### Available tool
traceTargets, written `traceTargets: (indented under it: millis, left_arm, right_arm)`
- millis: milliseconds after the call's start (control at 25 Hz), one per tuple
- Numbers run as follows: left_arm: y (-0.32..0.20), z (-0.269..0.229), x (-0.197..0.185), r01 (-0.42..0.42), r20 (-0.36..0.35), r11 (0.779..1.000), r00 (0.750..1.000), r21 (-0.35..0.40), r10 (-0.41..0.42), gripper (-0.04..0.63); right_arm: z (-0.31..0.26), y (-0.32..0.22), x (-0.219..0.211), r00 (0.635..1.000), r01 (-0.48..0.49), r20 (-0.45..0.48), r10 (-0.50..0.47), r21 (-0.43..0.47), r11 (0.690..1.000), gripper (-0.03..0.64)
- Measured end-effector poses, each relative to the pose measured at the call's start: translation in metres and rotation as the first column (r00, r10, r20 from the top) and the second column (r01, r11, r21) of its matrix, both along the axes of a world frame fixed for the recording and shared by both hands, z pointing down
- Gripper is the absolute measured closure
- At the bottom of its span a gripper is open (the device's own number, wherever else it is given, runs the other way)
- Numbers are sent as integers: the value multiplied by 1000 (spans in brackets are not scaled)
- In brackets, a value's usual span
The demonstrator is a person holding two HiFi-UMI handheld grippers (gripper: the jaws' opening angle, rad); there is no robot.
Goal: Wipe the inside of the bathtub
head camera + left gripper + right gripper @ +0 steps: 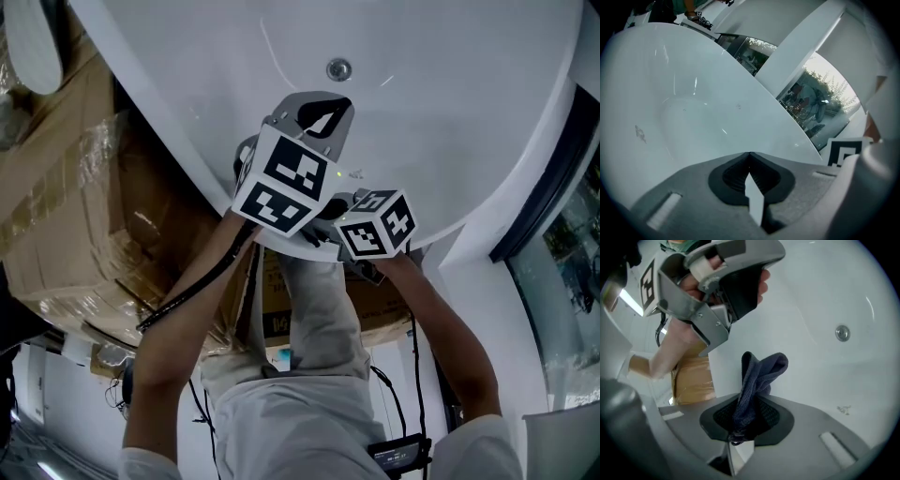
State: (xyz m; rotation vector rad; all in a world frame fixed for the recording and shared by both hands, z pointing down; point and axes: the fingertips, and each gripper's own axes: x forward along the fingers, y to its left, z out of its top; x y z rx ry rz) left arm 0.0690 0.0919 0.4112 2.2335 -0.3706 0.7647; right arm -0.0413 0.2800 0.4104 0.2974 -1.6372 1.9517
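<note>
Carrier: white glossy oval bathtub (450, 112), inner wall and floor bare; both grippers sit over its near rim.
Task's thing: 1 dark blue-grey knitted cloth (761, 371), bunched into a folded wad.
Cloth position: pinched between the black ribbed pads of the right gripper (746, 409), with the free end standing out past the jaw tips.
Cloth long axis: in line with the jaws, pointing outward toward the tub's inner wall.
Right jaws: closed narrow on the cloth, with nothing else between them.
Left gripper (749, 155): jaws drawn together, tips meeting, nothing held.
Left gripper position: in the right gripper view it shows up and to the left of the cloth, held in a hand (689, 284); in the head view it reaches further in over the tub than the right gripper does.
Key relation: the tub's inner surface lies ahead of and below the cloth's free end. The cloth looks apart from the surface, with no contact visible.
Landmark: 1 round chrome fitting (842, 332) on the inner wall, ahead and to the right of the cloth.
Working hand, judged: the right, as sole carrier of the cloth.
Next move, judged: push the cloth end forward and down until it presses on the inner wall, then sweep.
Surroundings: brown cardboard boxes wrapped in clear film (84, 187) beside the tub's left rim.
</note>
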Motion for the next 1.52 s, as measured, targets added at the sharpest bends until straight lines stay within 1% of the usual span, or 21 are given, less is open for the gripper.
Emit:
traceTargets:
  millis: [40, 120, 280, 360, 440, 520, 640, 720, 840, 920, 1040, 1120, 1200, 1280, 1360, 1400, 1440, 1520]
  left_arm:
    - [0, 0, 0, -4, 1, 1000, 1000, 2, 4, 597]
    - [2, 1, 0, -16, 2, 1000, 1000, 1, 16, 597]
    - [7, 1, 3, -29, -4, 1000, 1000, -10, 29, 597]
    - [6, 0, 4, -26, -9, 1000, 1000, -13, 26, 597]
    - [5, -1, 3, -23, -8, 1000, 1000, -10, 23, 597]
    - [4, -3, 4, -28, -10, 1000, 1000, -2, 28, 597]
    - [6, -7, 7, -41, -24, 999, 999, 5, 41, 597]
    - [7, -7, 7, -46, -25, 999, 999, 6, 46, 597]
    - [7, -6, 6, -43, -24, 999, 999, 6, 43, 597]
    - [7, -5, 6, -38, -26, 999, 999, 1, 38, 597]
    - [4, -4, 6, -32, -27, 999, 999, -1, 32, 597]
    - [4, -3, 6, -31, -25, 1000, 999, -4, 30, 597]
    - [5, -1, 5, -30, -22, 999, 999, -10, 30, 597]
    - [7, 1, 4, -31, -18, 999, 999, -16, 30, 597]
    - [8, 4, 3, -32, -12, 999, 999, -20, 32, 597]
    - [9, 5, 3, -34, -9, 999, 999, -22, 34, 597]
    - [10, 6, 3, -35, -8, 999, 999, -24, 35, 597]
    - [11, 7, 3, -39, -7, 999, 999, -26, 39, 597]
  right_arm:
    - [-1, -1, 7, 999, 30, -19, -30, 27, 999, 548]
    - [3, -6, 28, 993, 85, -86, -77, 90, 992, 548]
    - [23, -25, 83, 967, 138, -238, -91, 189, 972, 548]
    - [39, -33, 112, 940, 195, -321, -119, 219, 956, 548]
    - [53, -41, 141, 903, 251, -403, -147, 217, 943, 548]
    - [64, -52, 169, 862, 281, -484, -153, 205, 938, 546]
    - [72, -70, 213, 781, 339, -601, -171, 178, 924, 548]
    - [78, -83, 239, 718, 394, -666, -202, 150, 907, 548]
    - [86, -102, 272, 636, 470, -732, -246, 114, 875, 548]
    - [92, -113, 292, 575, 533, -768, -283, 89, 841, 548]
    - [100, -128, 319, 460, 642, -816, -349, 35, 766, 548]
    - [104, -138, 335, 389, 690, -842, -372, -1, 723, 548]
    - [108, -145, 349, 338, 709, -864, -375, -28, 705, 548]
    - [113, -155, 356, 306, 723, -878, -367, -36, 690, 548]
    - [119, -164, 358, 276, 750, -884, -377, -47, 660, 548]
    - [122, -166, 359, 251, 765, -887, -389, -64, 641, 548]
    - [125, -167, 362, 219, 780, -891, -399, -86, 620, 548]
    - [130, -168, 368, 141, 806, -897, -418, -141, 574, 548]
